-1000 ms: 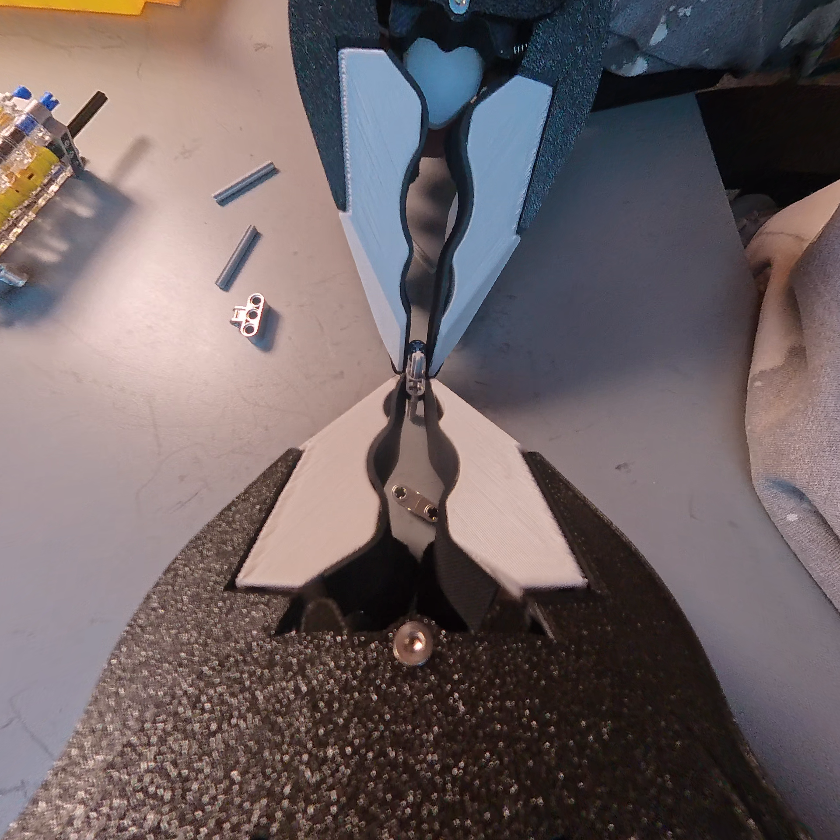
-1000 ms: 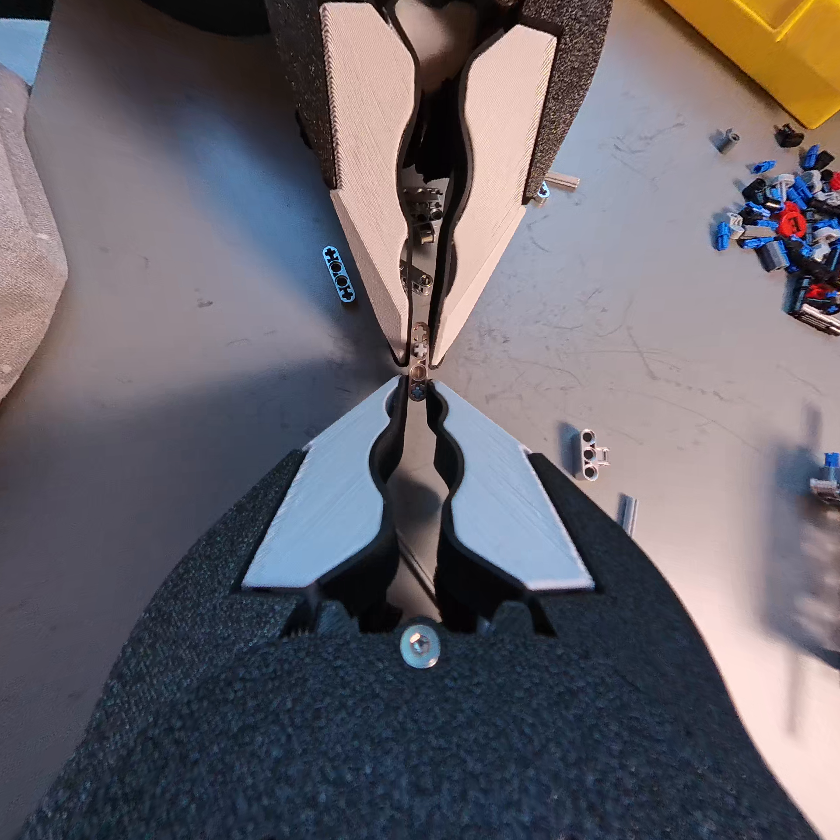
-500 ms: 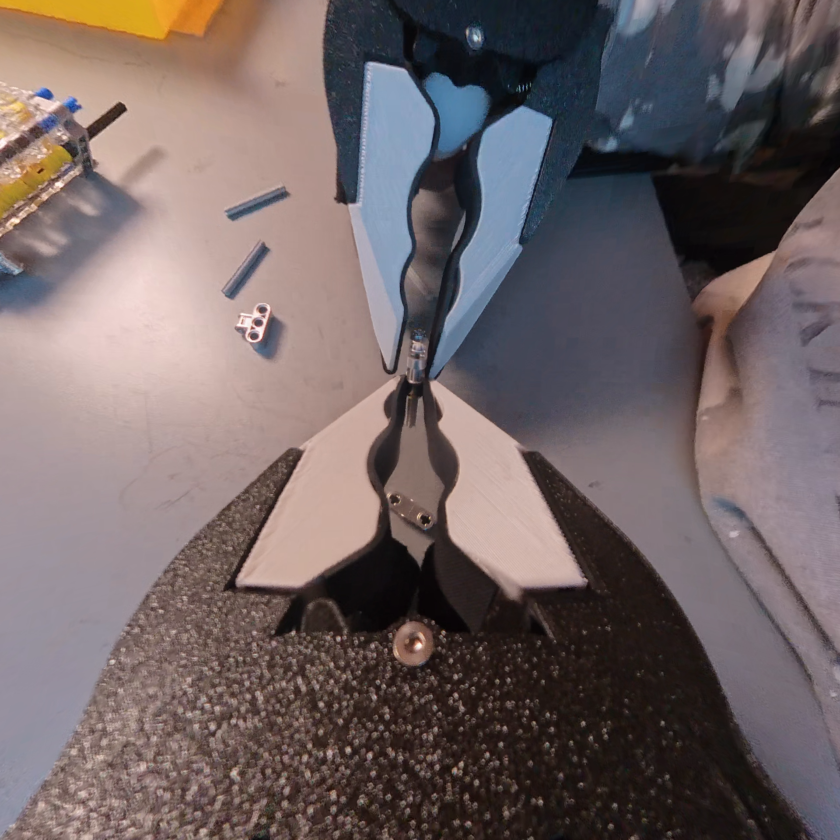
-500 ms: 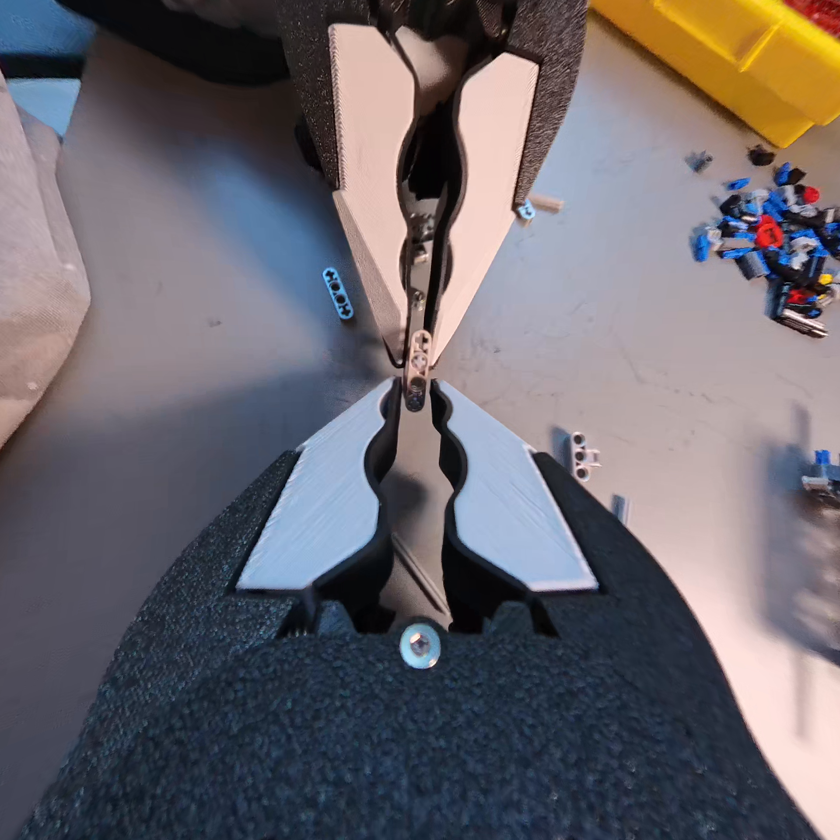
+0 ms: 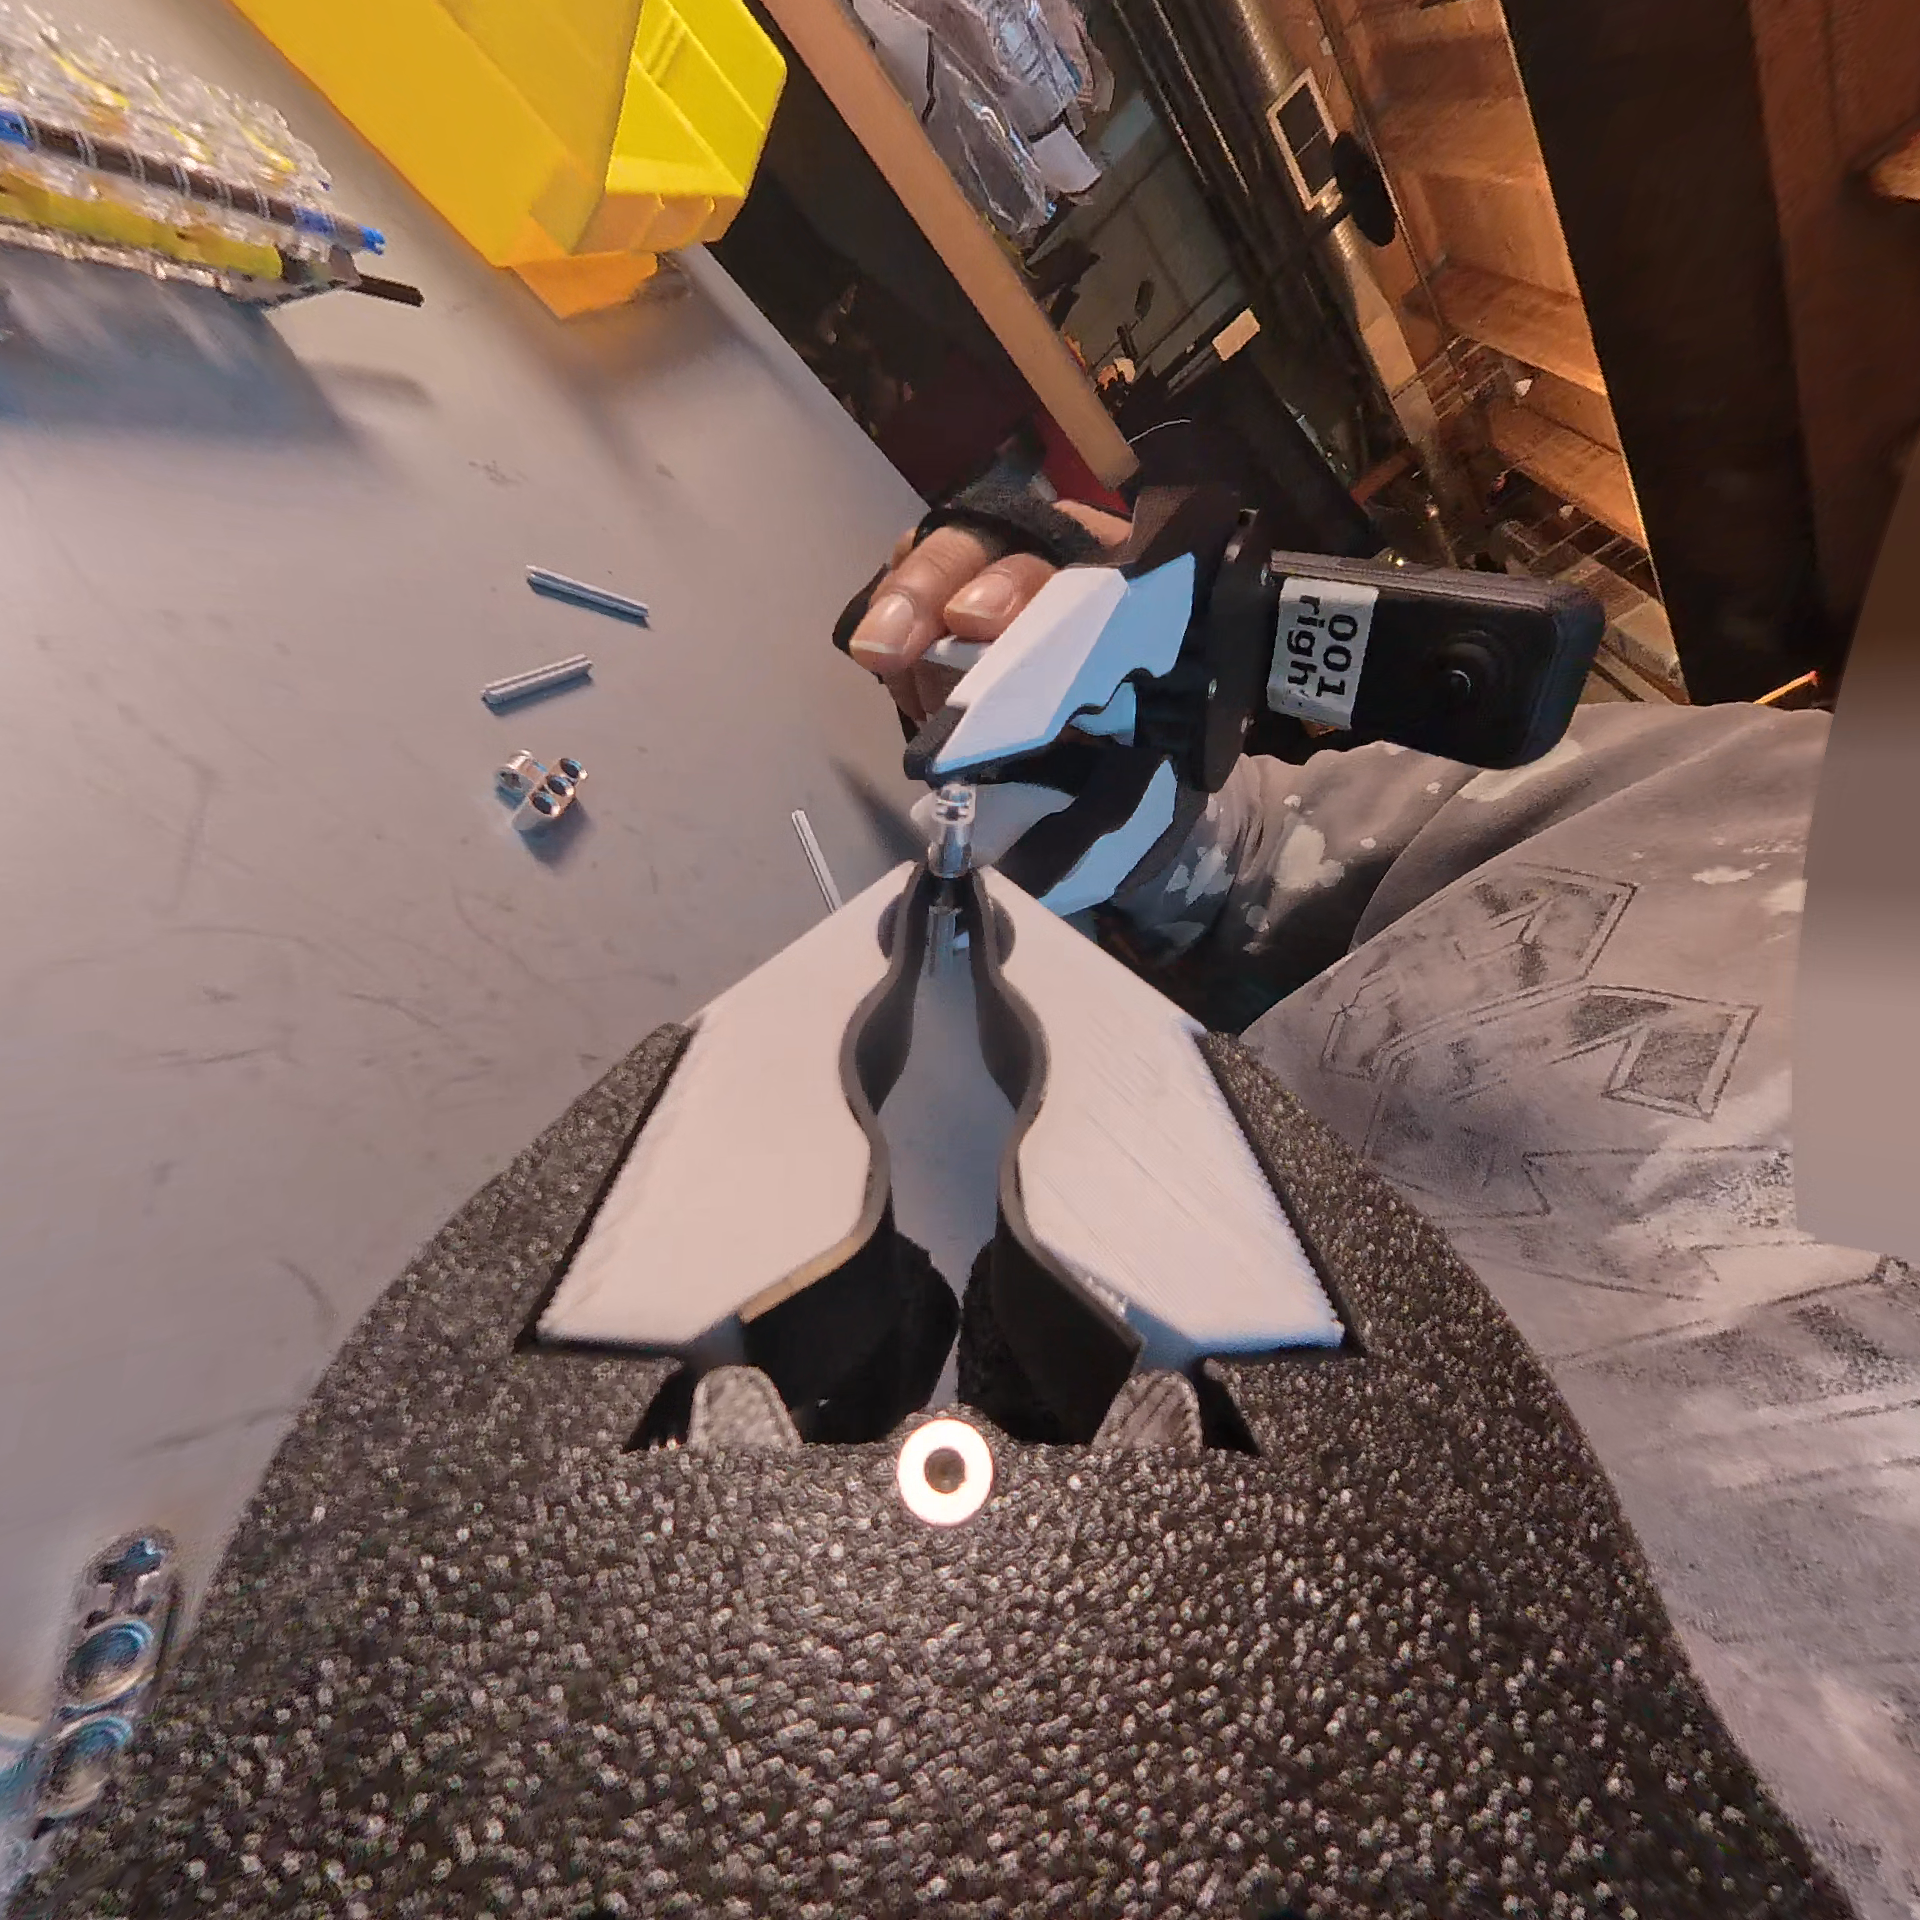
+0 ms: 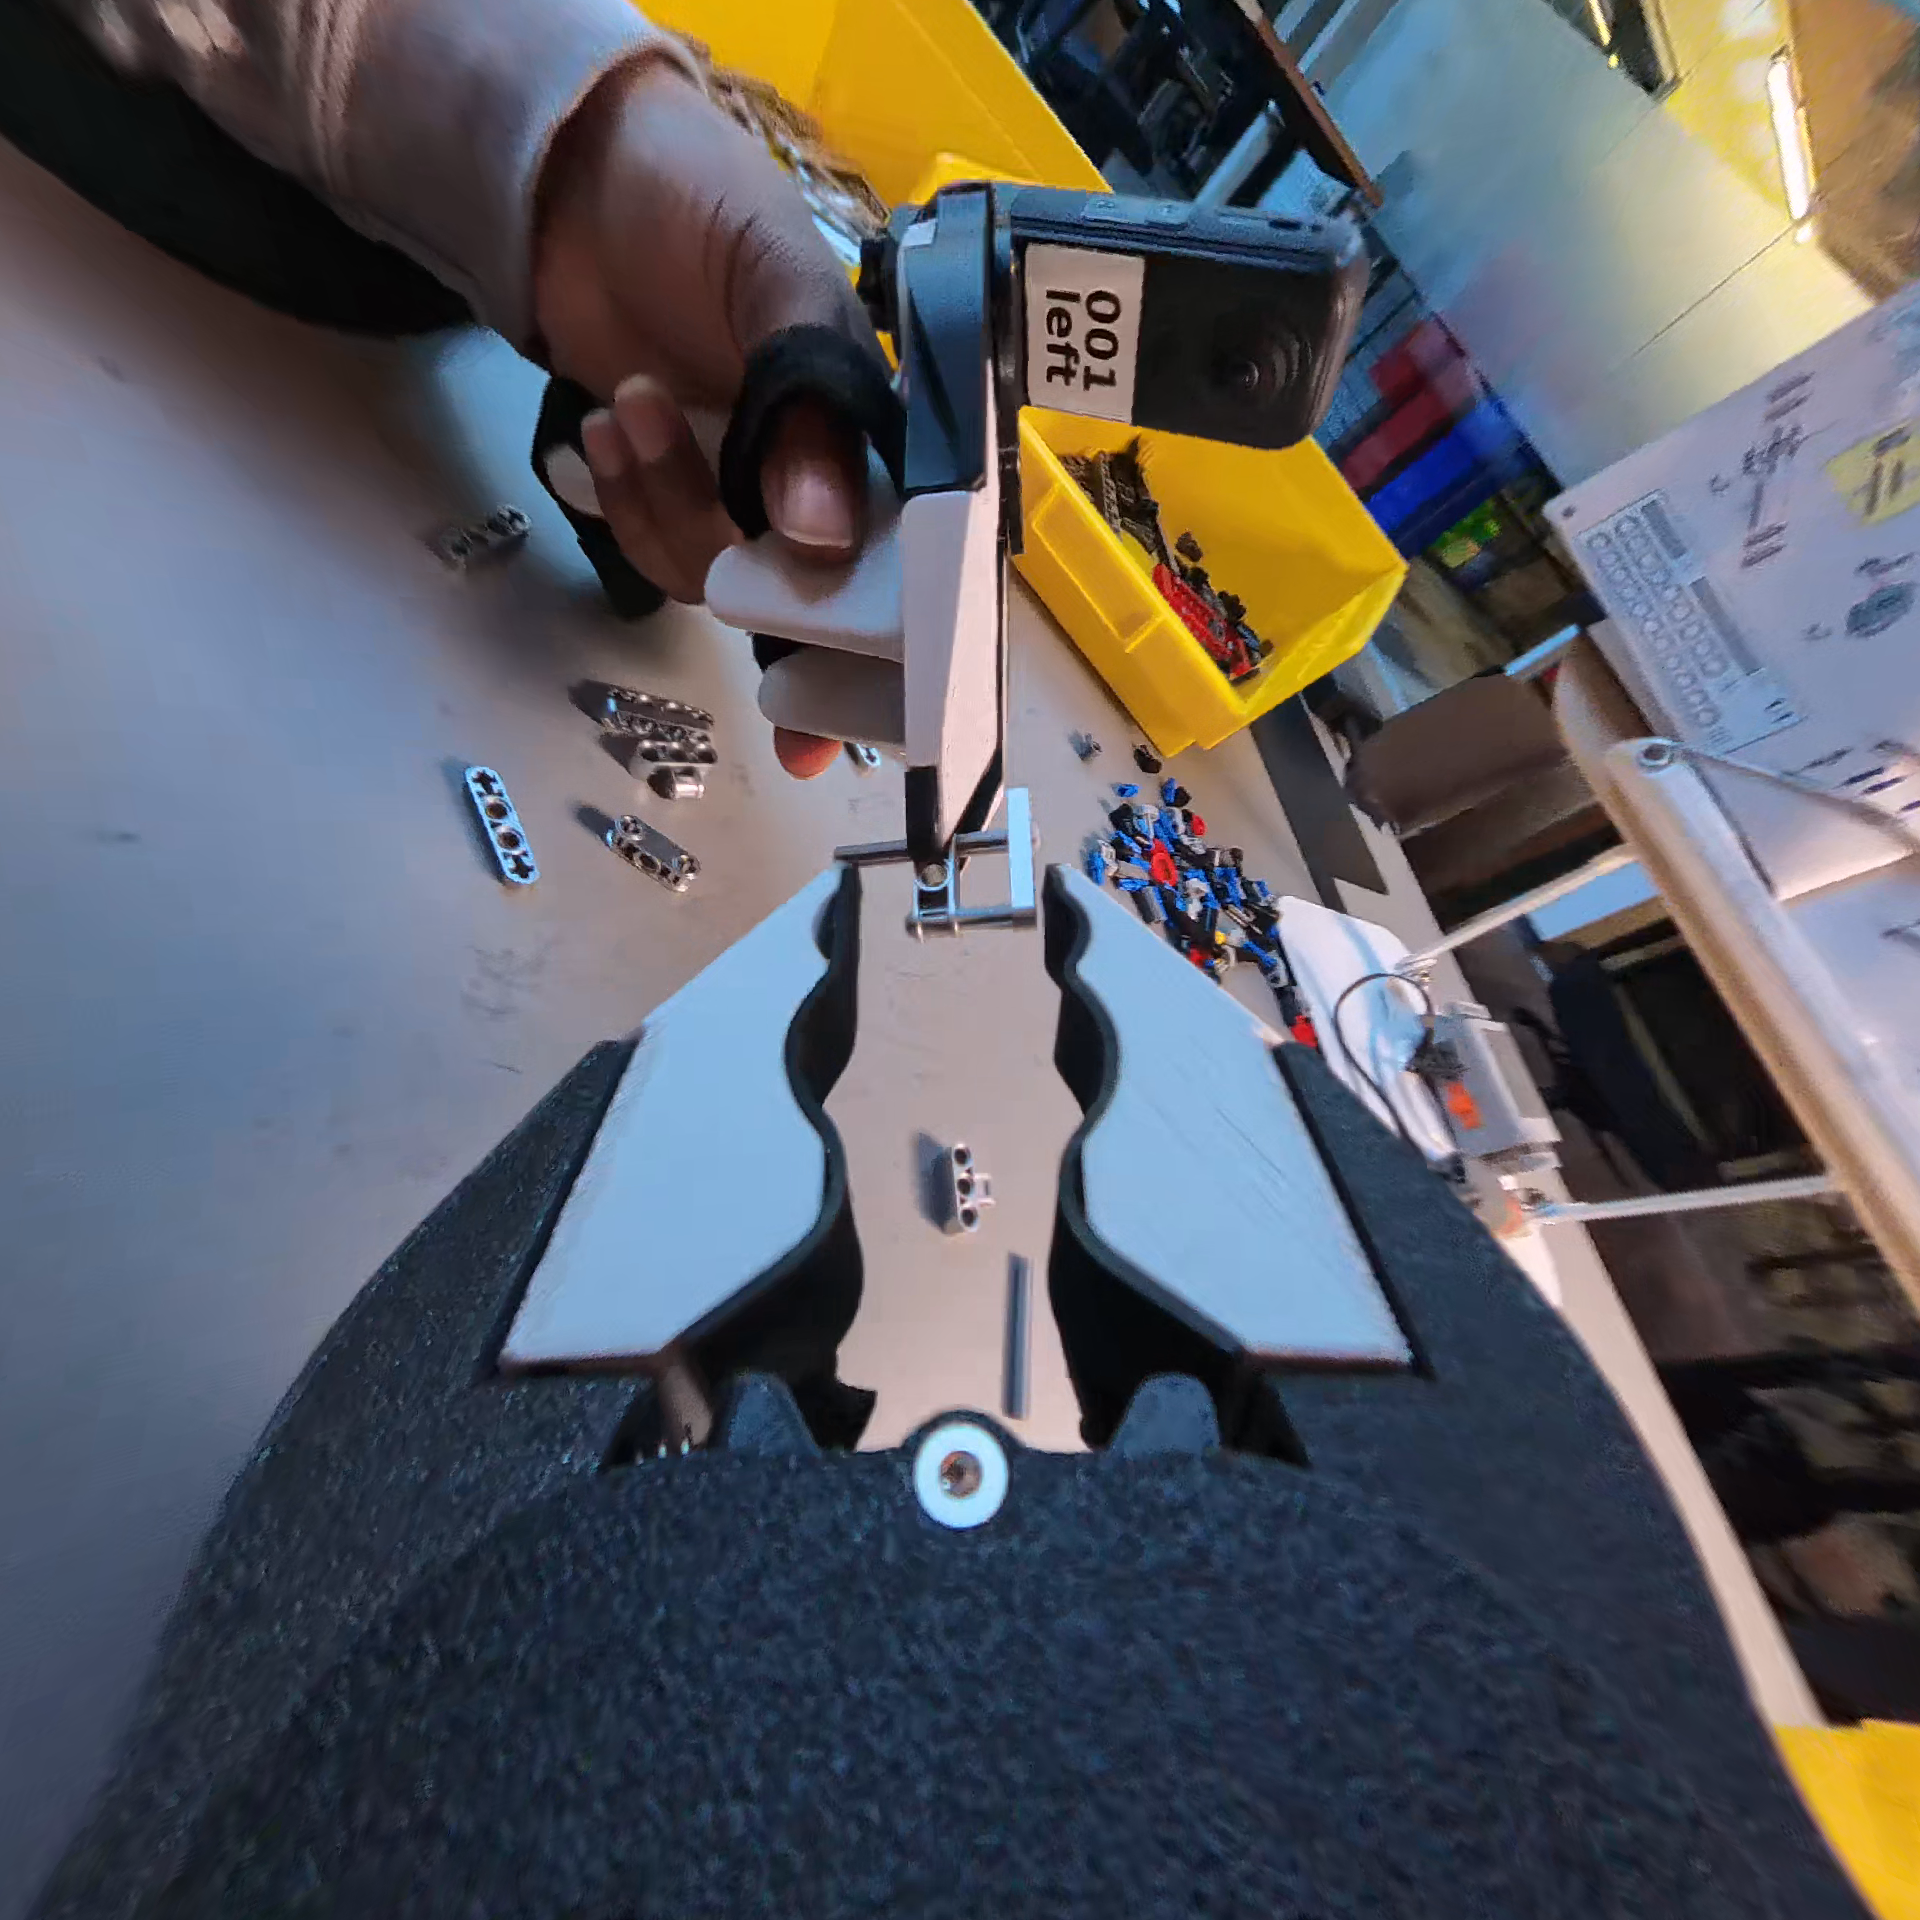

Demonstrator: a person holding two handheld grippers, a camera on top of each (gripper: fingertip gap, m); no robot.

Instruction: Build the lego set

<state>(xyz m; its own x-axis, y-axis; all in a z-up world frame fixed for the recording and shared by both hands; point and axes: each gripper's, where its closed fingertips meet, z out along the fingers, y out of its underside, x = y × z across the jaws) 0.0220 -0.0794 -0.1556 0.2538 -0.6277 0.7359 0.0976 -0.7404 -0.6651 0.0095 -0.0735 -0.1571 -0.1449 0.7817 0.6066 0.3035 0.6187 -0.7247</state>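
Note:
My left gripper [image 5: 943, 885] is shut on a small grey building-toy assembly [image 5: 951, 831] of thin axles and connectors, which sticks out past its tips. In the right wrist view the left gripper [image 6: 930, 847] comes down from above, held by a hand, and pinches the same assembly [image 6: 971, 883] above the table. My right gripper [image 6: 951, 883] is open, with its fingers [image 6: 727, 1091] wide apart on either side of the assembly and not touching it. In the left wrist view the right gripper [image 5: 935, 795] sits just beyond the piece, held by a gloved hand.
On the grey table [image 5: 260, 935] lie two grey axles [image 5: 587, 594], a three-hole connector [image 6: 961, 1184], flat grey beams [image 6: 499, 821], a pile of small blue, red and black parts [image 6: 1174, 873], yellow bins [image 6: 1195, 582] and a clear-and-yellow model [image 5: 156, 208]. A printed sheet [image 6: 1766, 582] is at the right. Left and right tips are no more than a few centimetres apart. Left tips and right tips are each some 20 cm from the clear-and-yellow model [image 5: 156, 208].
My right gripper has opened and let go of the grey assembly. My left gripper still holds it. Both grippers have tilted up and turned away from tip-to-tip.

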